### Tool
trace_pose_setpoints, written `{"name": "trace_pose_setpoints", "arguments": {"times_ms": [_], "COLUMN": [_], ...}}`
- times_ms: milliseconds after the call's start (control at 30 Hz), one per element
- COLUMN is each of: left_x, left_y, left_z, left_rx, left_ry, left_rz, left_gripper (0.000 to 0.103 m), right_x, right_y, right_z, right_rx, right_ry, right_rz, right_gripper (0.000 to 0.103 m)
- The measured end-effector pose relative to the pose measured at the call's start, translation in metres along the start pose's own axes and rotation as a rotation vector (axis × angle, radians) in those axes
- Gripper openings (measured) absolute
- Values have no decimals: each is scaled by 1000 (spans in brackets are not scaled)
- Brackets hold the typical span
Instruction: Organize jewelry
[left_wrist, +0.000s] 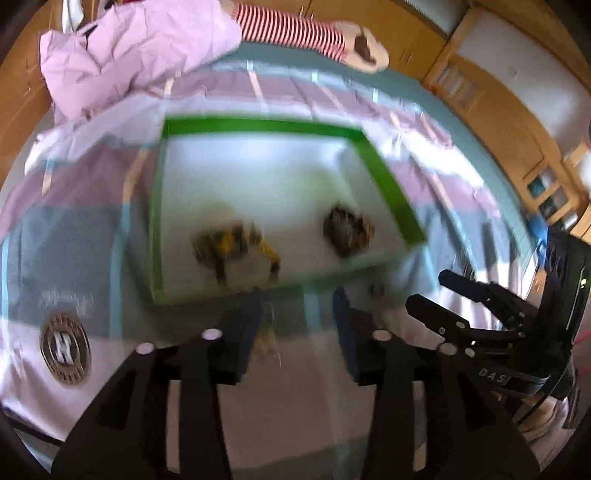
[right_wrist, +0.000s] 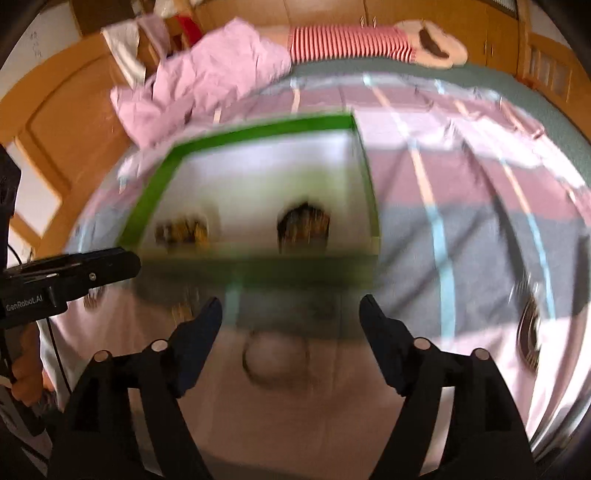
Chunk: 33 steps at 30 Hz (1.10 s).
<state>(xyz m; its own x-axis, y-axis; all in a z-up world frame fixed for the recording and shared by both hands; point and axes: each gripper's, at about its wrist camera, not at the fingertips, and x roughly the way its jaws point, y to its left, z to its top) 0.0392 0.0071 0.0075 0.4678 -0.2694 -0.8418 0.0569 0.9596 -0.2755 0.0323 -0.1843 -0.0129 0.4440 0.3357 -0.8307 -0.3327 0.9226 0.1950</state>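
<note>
A white tray with a green rim (left_wrist: 384, 177) lies on the bed; it also shows in the right wrist view (right_wrist: 155, 192). Two blurred gold-and-dark jewelry heaps lie in it: one on the left (left_wrist: 232, 247) (right_wrist: 181, 230), one on the right (left_wrist: 349, 230) (right_wrist: 304, 223). My left gripper (left_wrist: 299, 306) is open just before the tray's near edge, with a small gold piece (left_wrist: 267, 338) on the cover by its left finger. My right gripper (right_wrist: 290, 314) is open above a thin ring-shaped bangle (right_wrist: 275, 360) on the cover. Both views are motion-blurred.
The bed has a striped pink, grey and teal cover (right_wrist: 461, 206). A pink quilt (left_wrist: 129, 48) and a red-striped pillow (left_wrist: 291, 27) lie at its far end. Wooden cabinets (left_wrist: 491, 110) stand behind. A round logo patch (left_wrist: 64, 347) marks the cover at left.
</note>
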Motion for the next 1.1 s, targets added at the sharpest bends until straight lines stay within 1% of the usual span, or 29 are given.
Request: {"name": "trace_pose_setpoints", "arguments": {"times_ms": [100,200,233,267,300,367,433,467,533,567,600,633,700,733,767,800,1000,1100], "left_x": [26,51,58,63,67,76,81,81,81,80,81,81,79,77,76,74,66,54], "left_y": [-4,-1,1,2,4,9,11,12,12,12,12,14,17,20,23,26,28,25], "left_z": [-20,-26,-27,-28,-28,-29,-31,-30,-30,-31,-31,-31,-30,-30,-30,-29,-31,-31], "left_rx": [2,-25,-36,-40,-42,-54,-57,-56,-51,-48,-46,-45,-52,-64,-72,-80,-75,-64], "left_ry": [69,117,128,135,140,153,166,165,161,160,160,163,163,164,163,162,151,127], "left_rz": [30,82,101,111,119,141,144,146,150,157,166,184,198,196,194,188,186,190], "left_gripper": [48,53,55,59,60,60,60,60,58,55,44,40,27,23,21,21,21,21], "right_x": [21,38,42,45,49,55,63,66,68,68,69,69,68,67,66,65,60,50], "right_y": [6,16,20,24,30,36,41,42,43,43,44,44,45,45,46,46,51,43], "right_z": [-21,-33,-35,-36,-37,-38,-38,-38,-37,-37,-38,-38,-38,-37,-36,-37,-39,-44], "right_rx": [-64,-98,-111,-128,-155,-186,-200,-201,-197,-194,-190,-185,-182,-181,-183,-185,-174,-153], "right_ry": [84,141,150,155,156,163,174,172,149,147,145,141,138,131,125,125,127,123], "right_rz": [-49,-54,-59,-67,-79,-106,-126,-128,-139,-141,-141,-140,-133,-127,-124,-121,-118,-113], "right_gripper": [76,78,83,84,86,86,87,90,91,91,91,90,80,71,67,60,60,60]}}
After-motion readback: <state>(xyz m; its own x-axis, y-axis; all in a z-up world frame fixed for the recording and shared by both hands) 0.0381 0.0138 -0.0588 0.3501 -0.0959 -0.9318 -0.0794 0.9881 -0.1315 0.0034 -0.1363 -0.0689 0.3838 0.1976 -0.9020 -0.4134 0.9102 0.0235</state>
